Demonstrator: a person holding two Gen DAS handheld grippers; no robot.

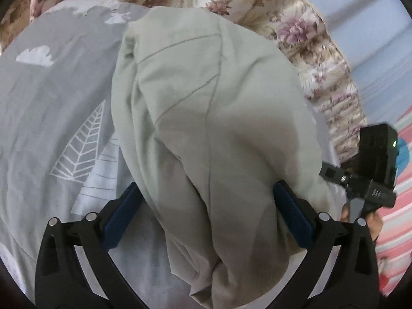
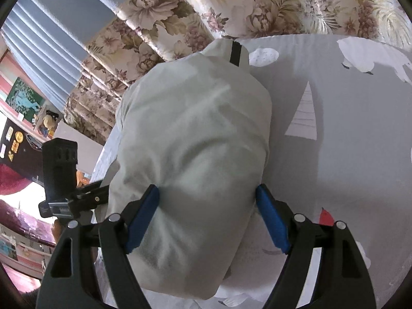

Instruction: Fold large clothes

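- The pale grey-green garment (image 1: 206, 118) lies bundled on a bed, on top of a grey bedsheet (image 1: 51, 108) printed with white clouds and leaf-like trees.
- In the left wrist view, the garment shows long stitched seams and it runs from the top of the bundle down between the two fingers of the left gripper (image 1: 206, 213).
- In the right wrist view, the same garment (image 2: 195, 149) looks like a rounded, creased mound, and at its far end there is a short black strap or tab (image 2: 235, 55).
- The left gripper has its blue pads (image 1: 292, 213) wide apart; the cloth lies between them, and it seems to touch the right pad, but the pads do not squeeze it.
- The right gripper (image 2: 207, 213) also has its fingers apart, with the mound of cloth between the blue pads (image 2: 273, 219); the fabric fills most of the gap, but I see no pinch in it.
- Each gripper appears at the side of the other view, as a black body just beside the garment.
- Behind the bed hangs a floral curtain (image 2: 231, 5) in beige and pink.
- Next to the curtain there is a pale blue wall (image 2: 64, 13).
- At the left edge of the right wrist view, there are shelves with small colourful things (image 2: 23, 118), too small to name.
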